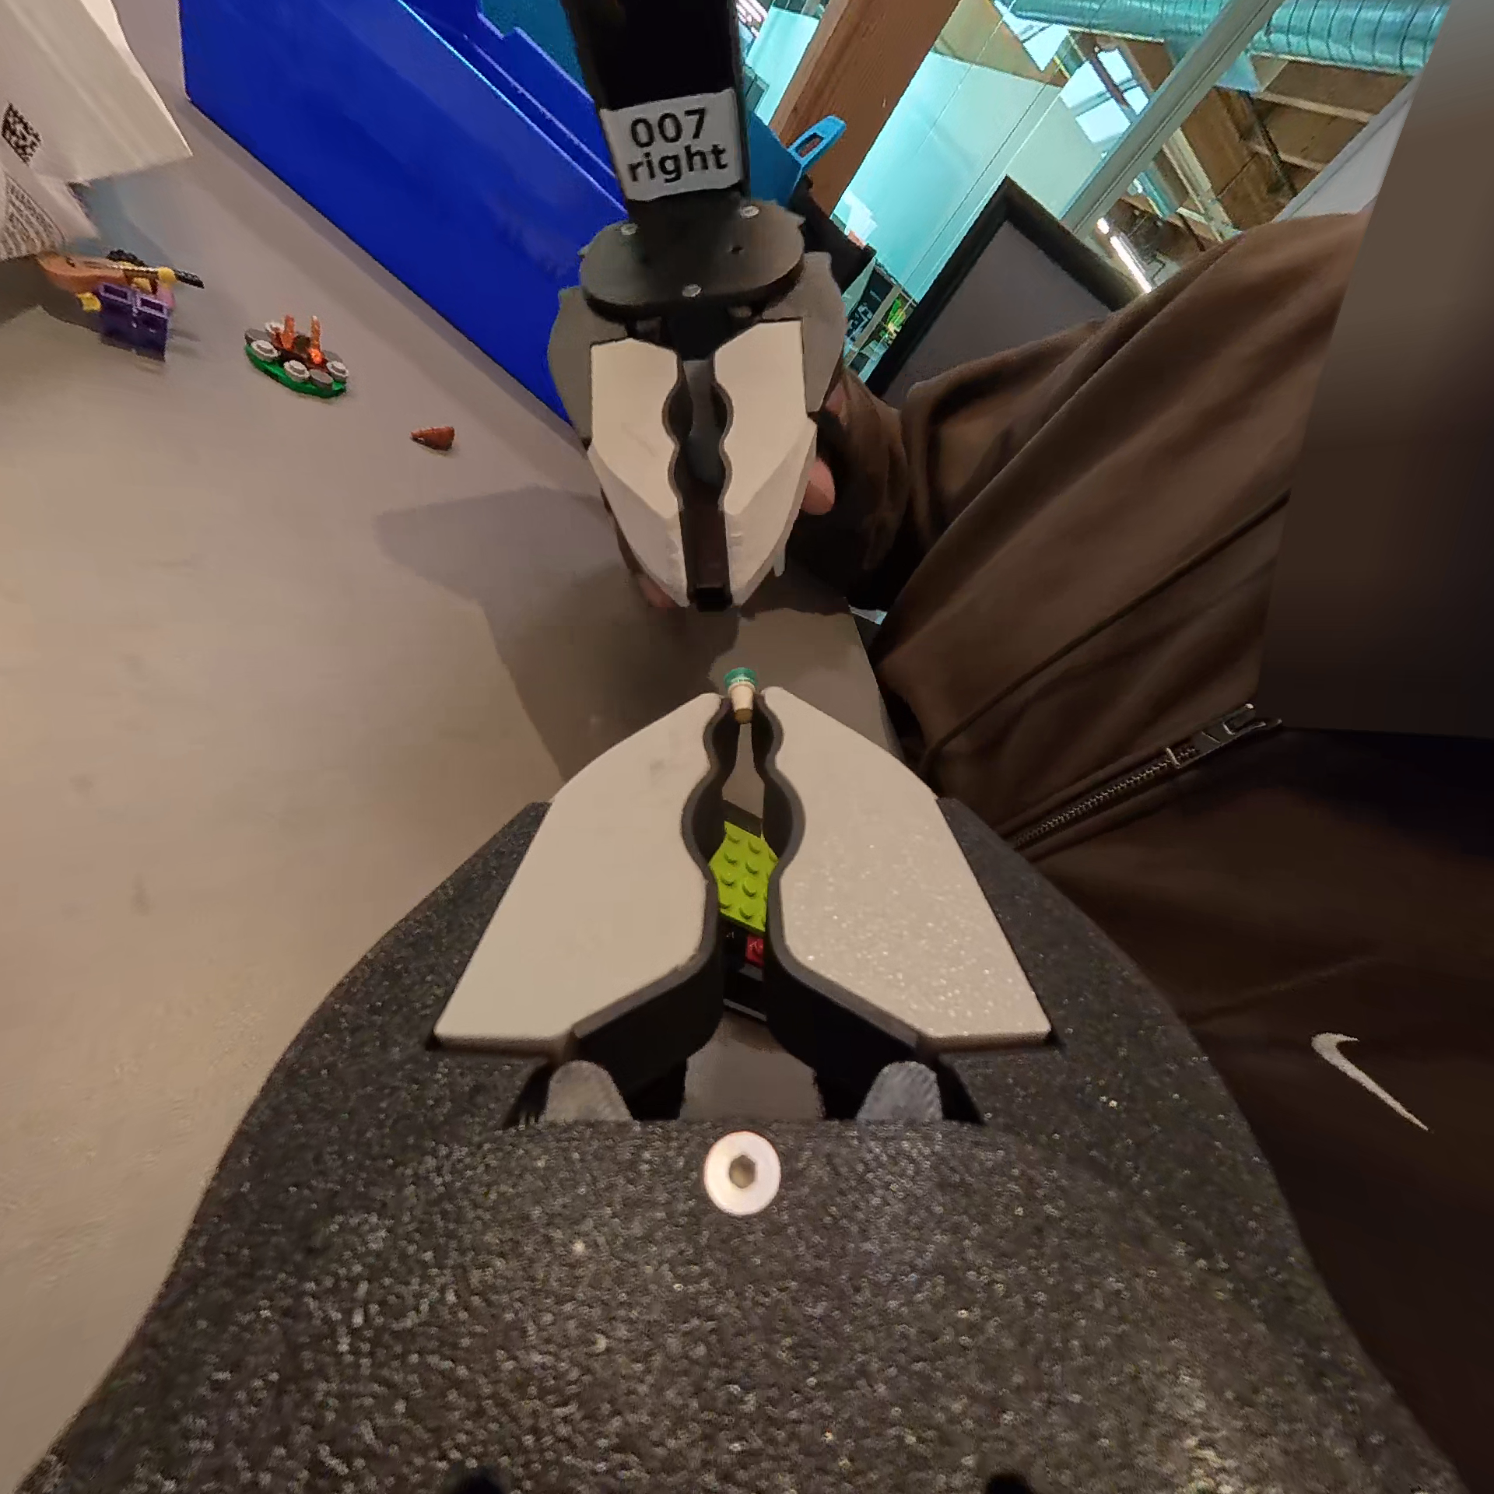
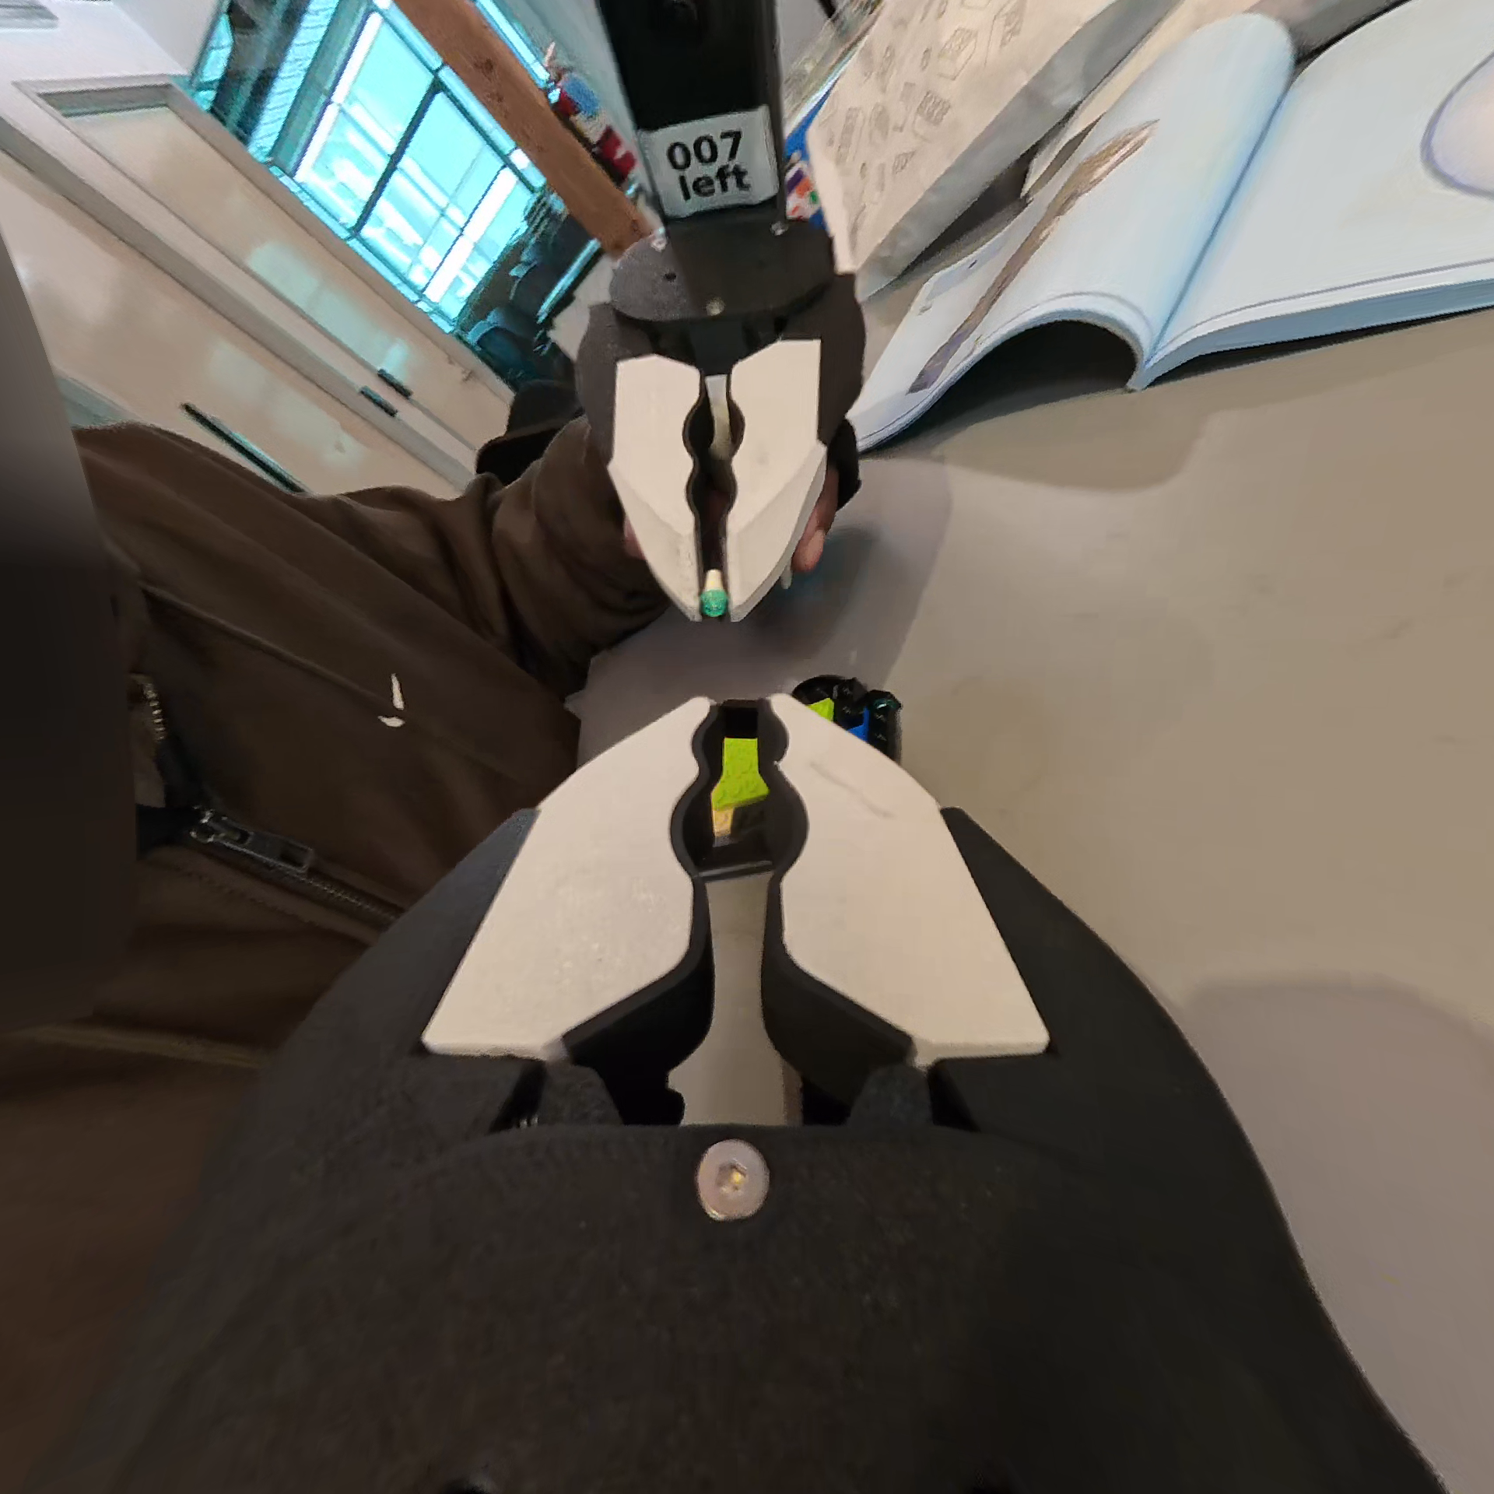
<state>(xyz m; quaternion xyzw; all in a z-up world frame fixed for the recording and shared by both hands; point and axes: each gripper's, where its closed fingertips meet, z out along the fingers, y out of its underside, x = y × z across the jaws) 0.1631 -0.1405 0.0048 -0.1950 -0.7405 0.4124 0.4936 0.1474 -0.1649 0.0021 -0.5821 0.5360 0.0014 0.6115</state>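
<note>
My left gripper (image 1: 740,702) is shut on a small piece with a green cap and a cream cone body (image 1: 739,694), which pokes out past its tips. The piece also shows in the right wrist view (image 2: 711,600). My right gripper (image 2: 737,710) faces it tip to tip, a short way off, and is shut on a dark bar-shaped piece (image 1: 710,566), whose black end shows at its tips (image 2: 737,718). Below both grippers, on the grey table (image 1: 242,728), stands a small build with a lime-green plate (image 1: 744,877) and black and blue parts (image 2: 861,715).
A blue bin (image 1: 388,162) stands at the back. A purple minifigure with a guitar (image 1: 133,299), a small campfire build (image 1: 295,360) and a brown cone (image 1: 434,437) lie on the table. An open booklet (image 2: 1213,202) lies beyond. A person's brown jacket (image 1: 1132,566) is at the table edge. The grippers are tip to tip, or close to it. Between my right fingertips and the small campfire build (image 1: 295,360) there is roughly 20 cm.
</note>
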